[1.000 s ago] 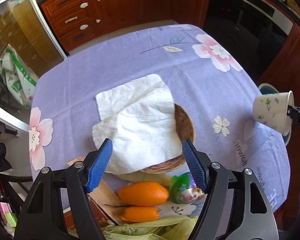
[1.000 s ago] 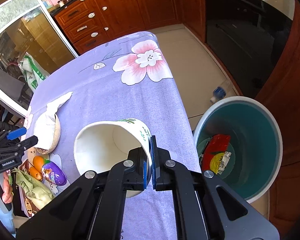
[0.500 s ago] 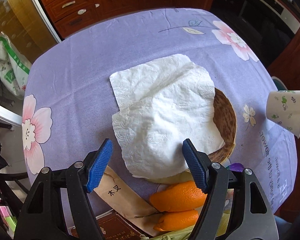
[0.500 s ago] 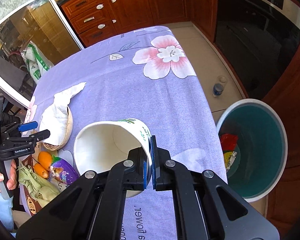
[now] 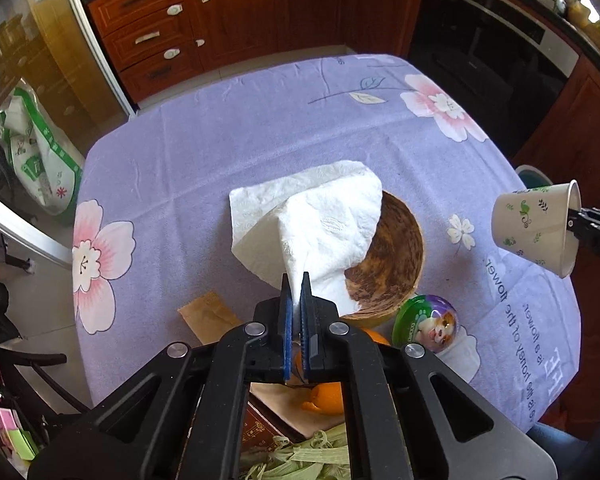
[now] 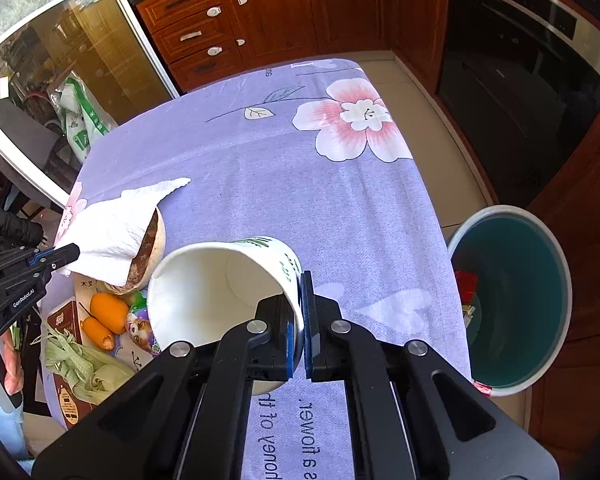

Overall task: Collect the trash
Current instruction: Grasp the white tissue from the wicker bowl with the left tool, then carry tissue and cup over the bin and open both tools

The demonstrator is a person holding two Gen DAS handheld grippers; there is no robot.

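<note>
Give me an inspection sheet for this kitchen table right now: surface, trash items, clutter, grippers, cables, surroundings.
Surface: round table under a purple floral tablecloth.
Job's things: white napkin draped over a wooden bowl; paper cup held on its side above the table; teal trash bin on the floor beside the table, wrappers inside.
Clutter: oranges, purple snack pot, corn husks, brown paper sleeve.
Grippers: left gripper shut on the napkin's edge; right gripper shut on the cup's rim.
Cables: nothing seen.
Surroundings: wooden cabinets, oven, glass door.
</note>
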